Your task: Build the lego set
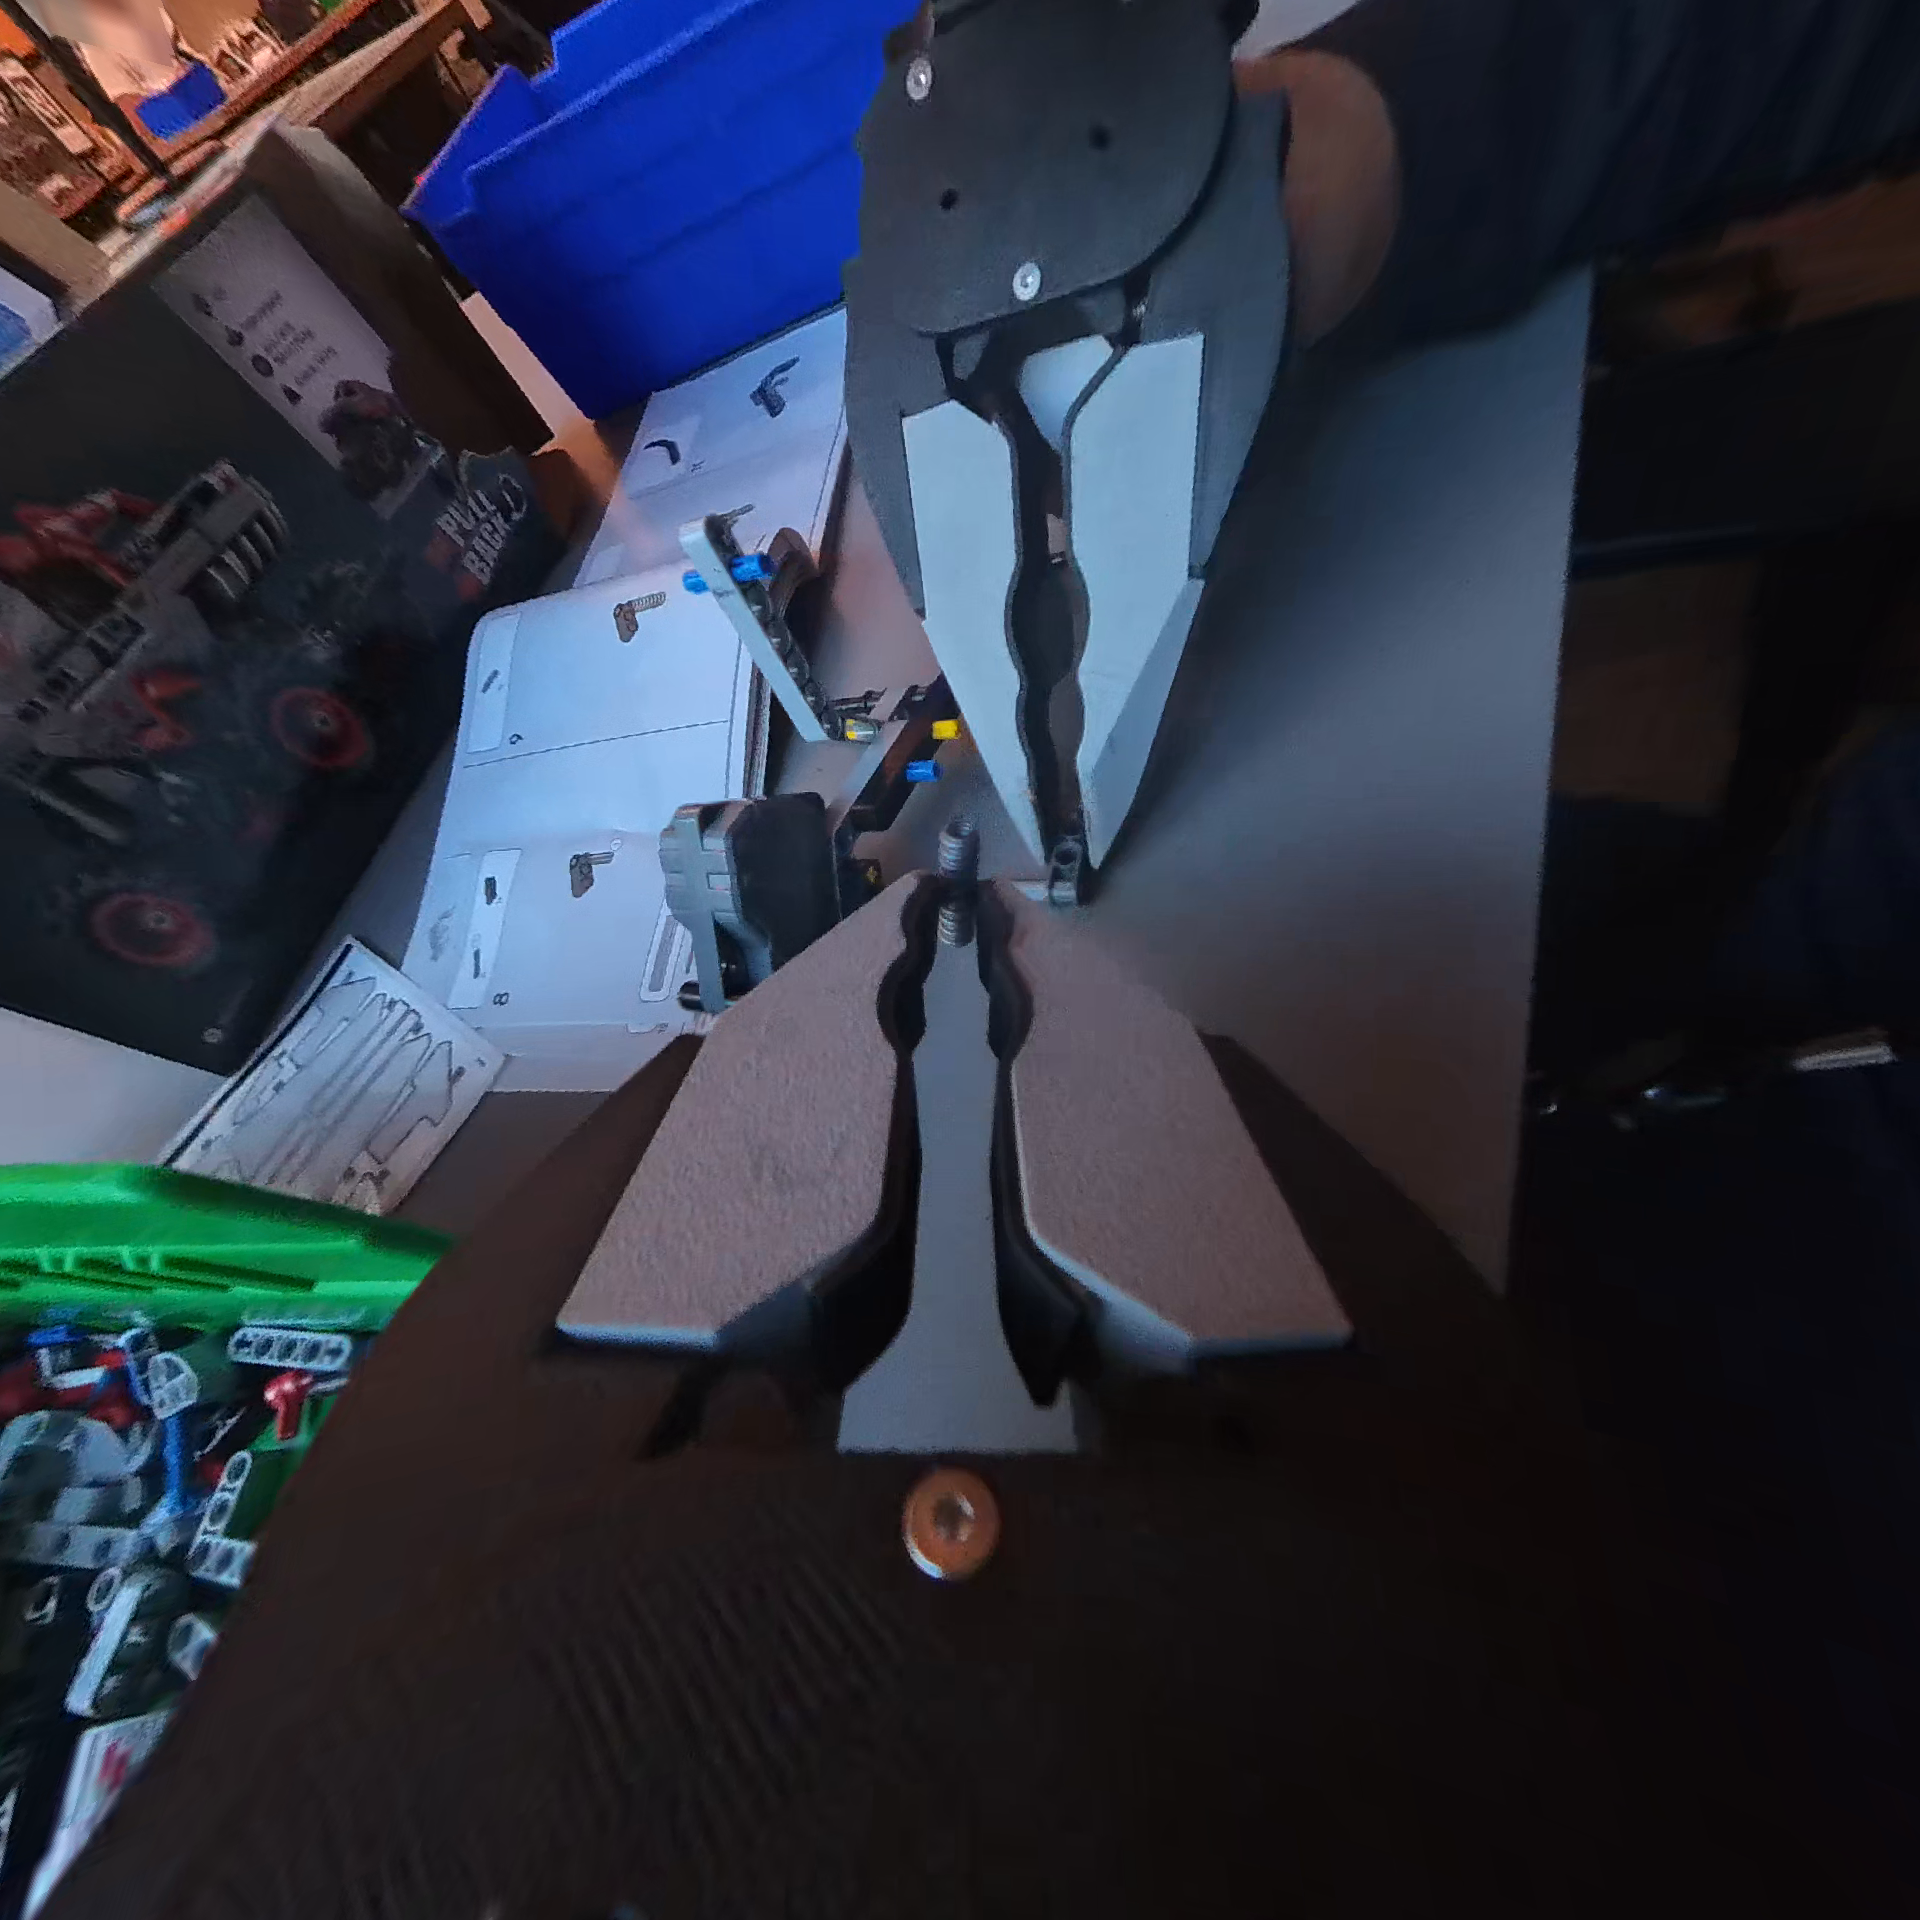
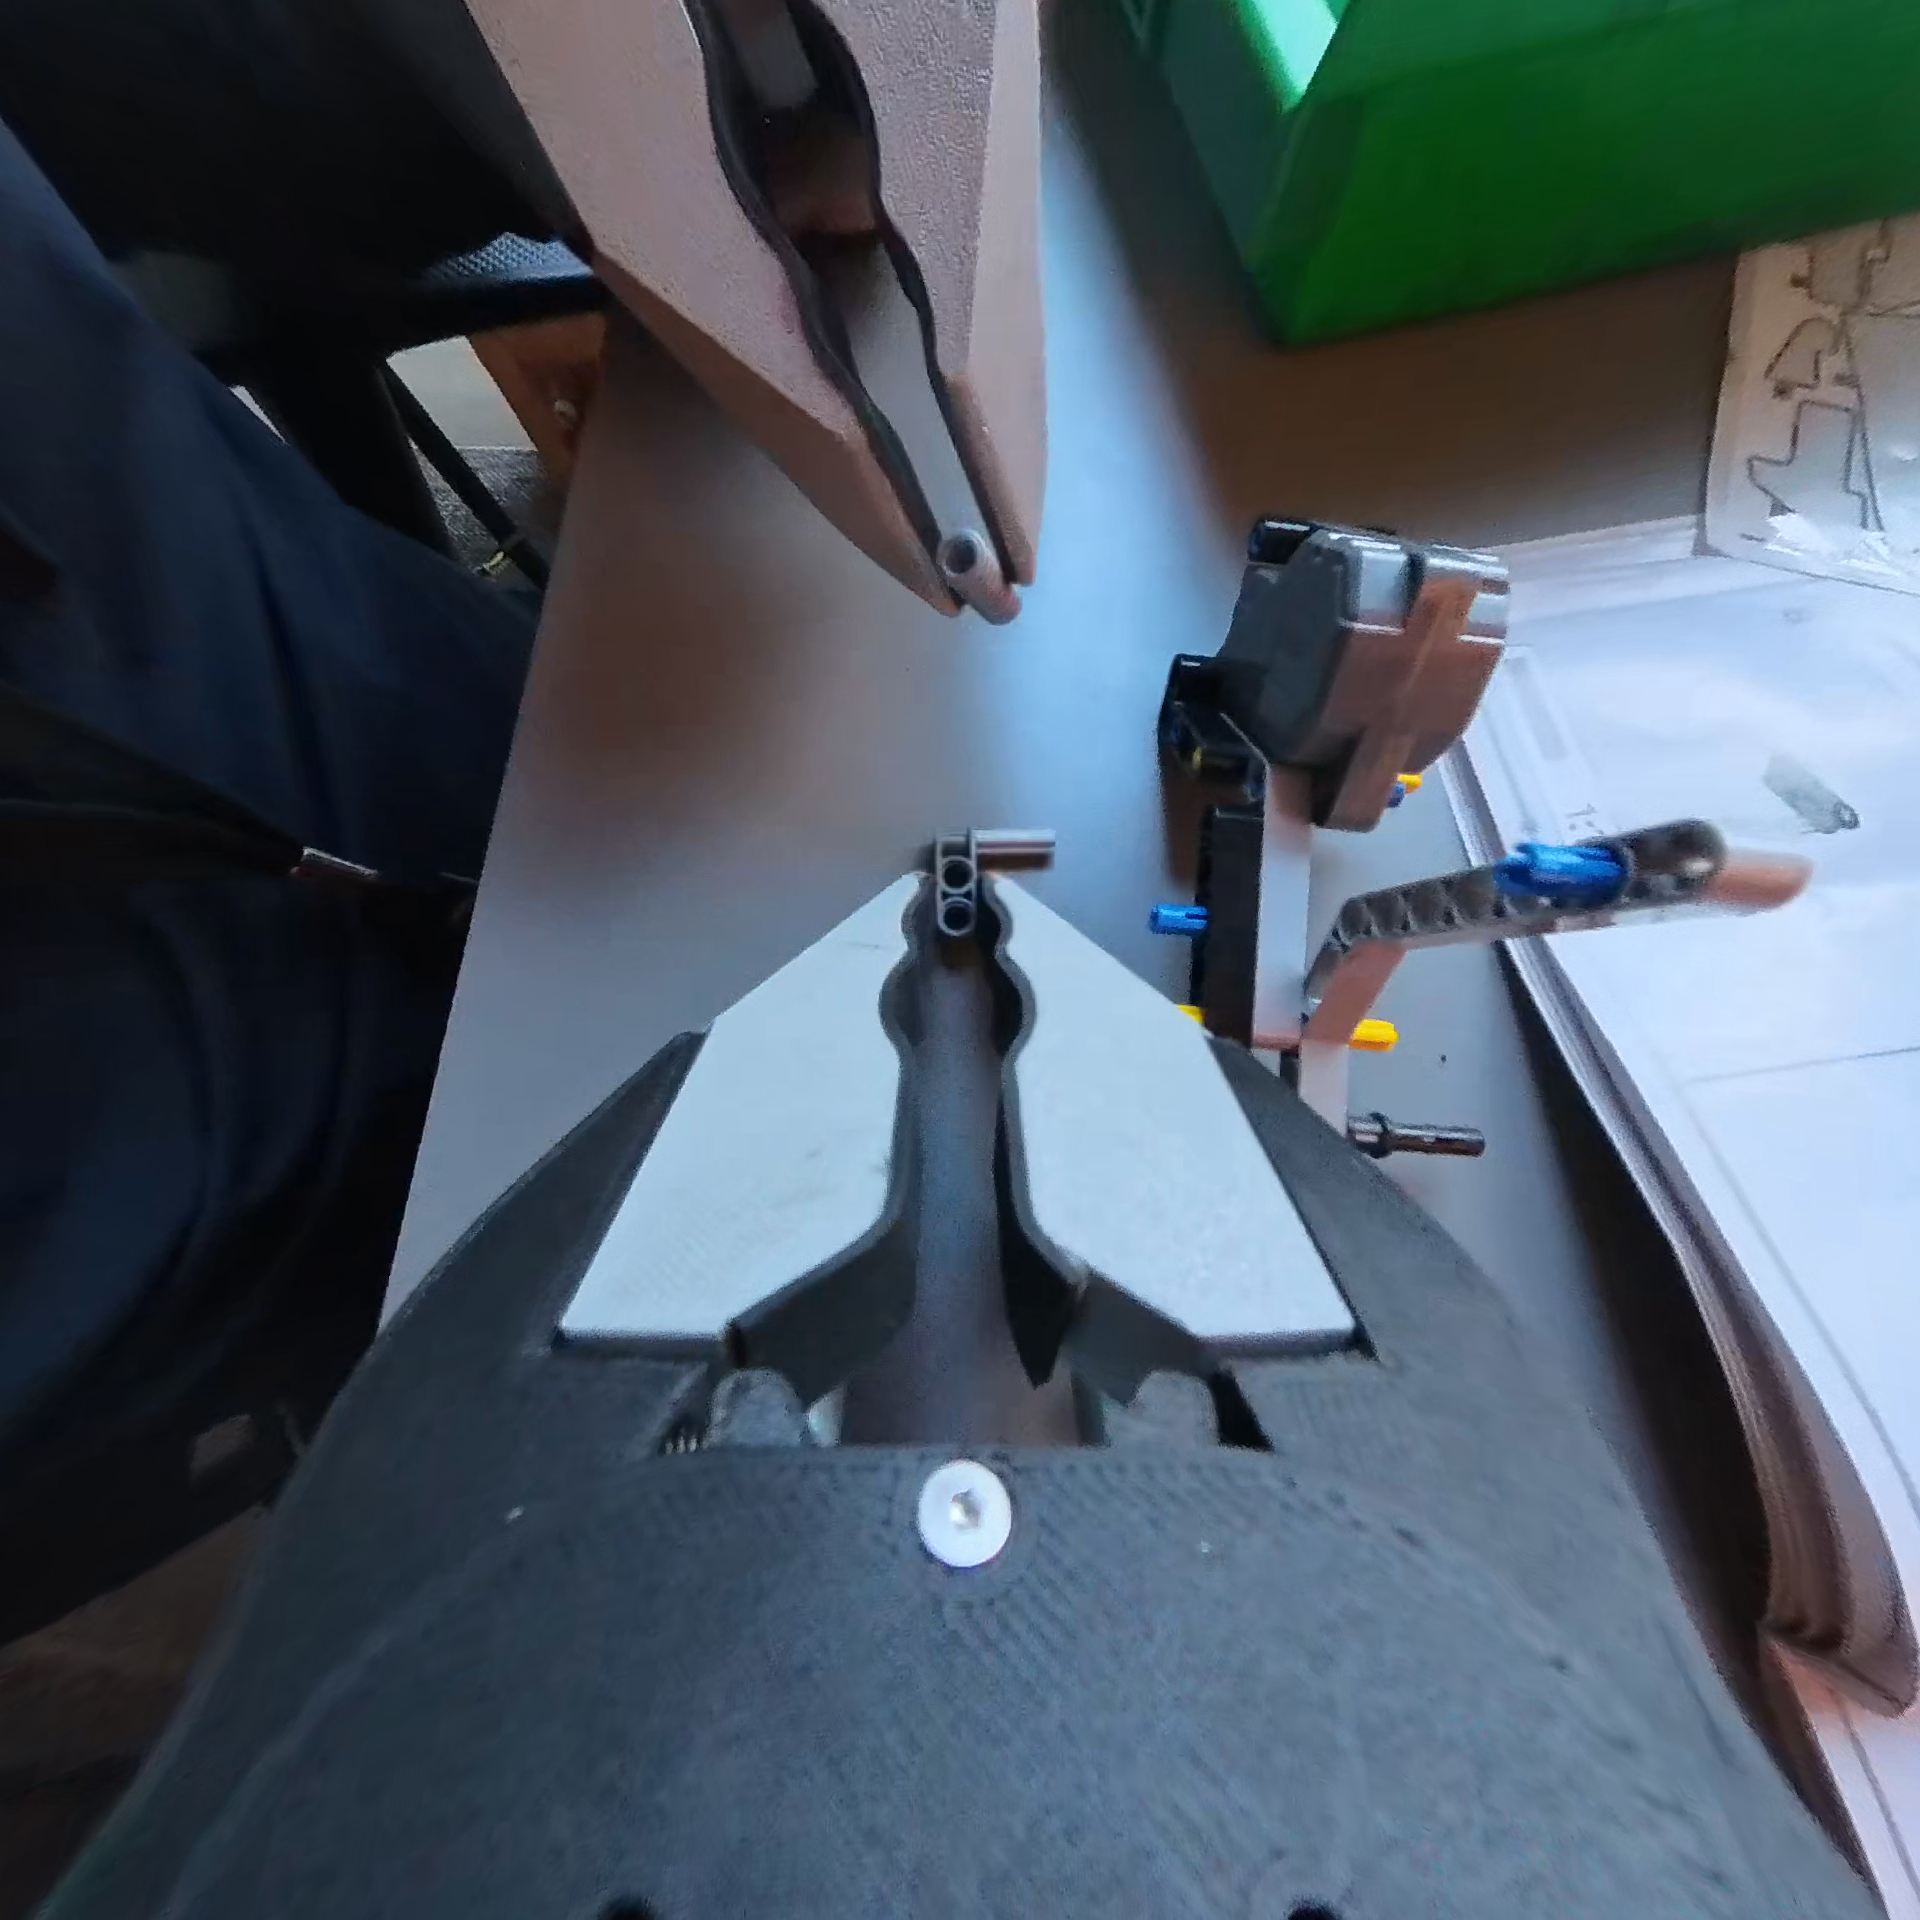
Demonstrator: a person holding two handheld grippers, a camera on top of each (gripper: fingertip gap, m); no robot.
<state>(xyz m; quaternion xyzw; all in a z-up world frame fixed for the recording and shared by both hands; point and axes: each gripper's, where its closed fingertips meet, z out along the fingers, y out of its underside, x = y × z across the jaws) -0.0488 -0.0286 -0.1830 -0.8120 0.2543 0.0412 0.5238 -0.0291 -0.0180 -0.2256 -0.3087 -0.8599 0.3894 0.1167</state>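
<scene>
My left gripper is shut on a small grey ridged cylinder that sticks out past its tips. It also shows at the top of the right wrist view. My right gripper is shut on a small dark grey connector with a short stub pointing sideways. The two gripper tips face each other just above the grey table, a short gap apart. The partly built model, a dark grey motor block with black and grey beams and blue and yellow pins, lies beside them.
The open instruction booklet lies behind the model. A green bin of loose parts, a blue bin, the set's box and a sticker sheet ring it. A loose black pin lies near the model. The table edge is close. My hands' fingertips stand some 5 cm from each other. From the left gripper's tips to the dark grey motor block is close to 5 cm.
</scene>
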